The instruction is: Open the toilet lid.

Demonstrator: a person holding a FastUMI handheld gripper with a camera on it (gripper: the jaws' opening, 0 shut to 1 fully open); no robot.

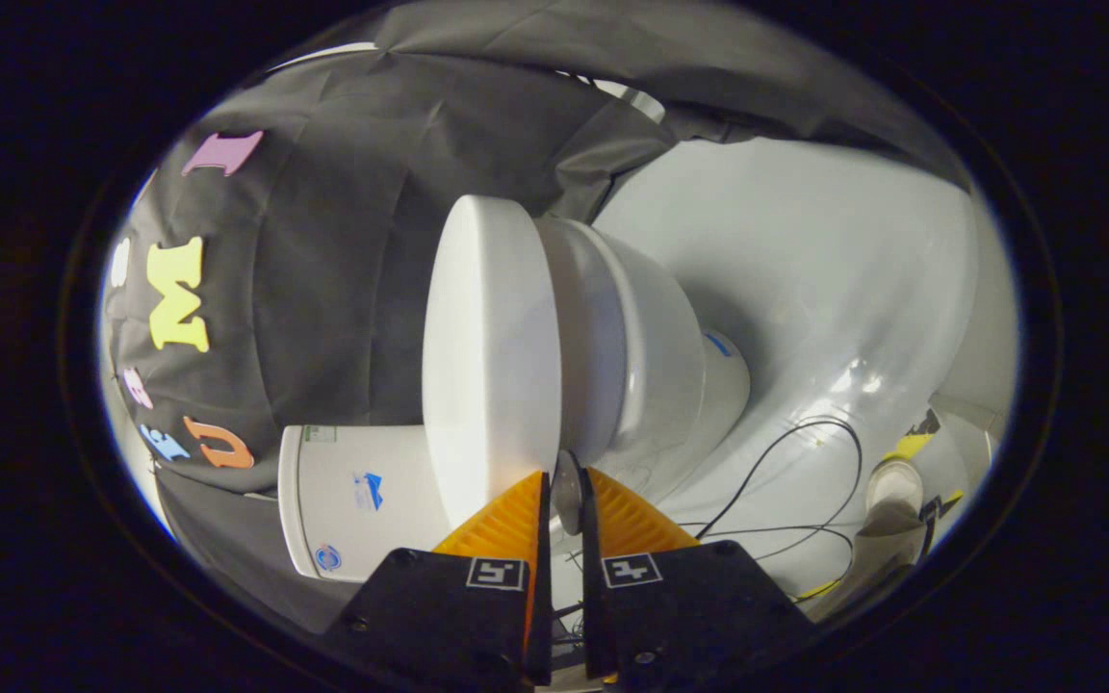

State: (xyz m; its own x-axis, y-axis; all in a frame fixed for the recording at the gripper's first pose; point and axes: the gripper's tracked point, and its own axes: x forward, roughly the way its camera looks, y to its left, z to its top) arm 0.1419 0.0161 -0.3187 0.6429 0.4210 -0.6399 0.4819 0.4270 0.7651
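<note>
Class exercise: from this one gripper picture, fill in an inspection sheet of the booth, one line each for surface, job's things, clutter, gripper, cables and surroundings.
Surface: glossy white floor, bare around the toilet's base.
Job's things: the view is rolled sideways; white toilet with its lid down on the bowl; tank behind it.
Clutter: a whitish round thing and yellow-black bits lie on the floor past the cables; what they are I cannot tell.
Gripper: gripper nearly shut at the lid's front rim, the edge in the narrow gap; whether both fingers press it is unclear.
Cables: thin black cables loop over the floor beside the toilet.
Surroundings: black cloth wall behind the tank.
</note>
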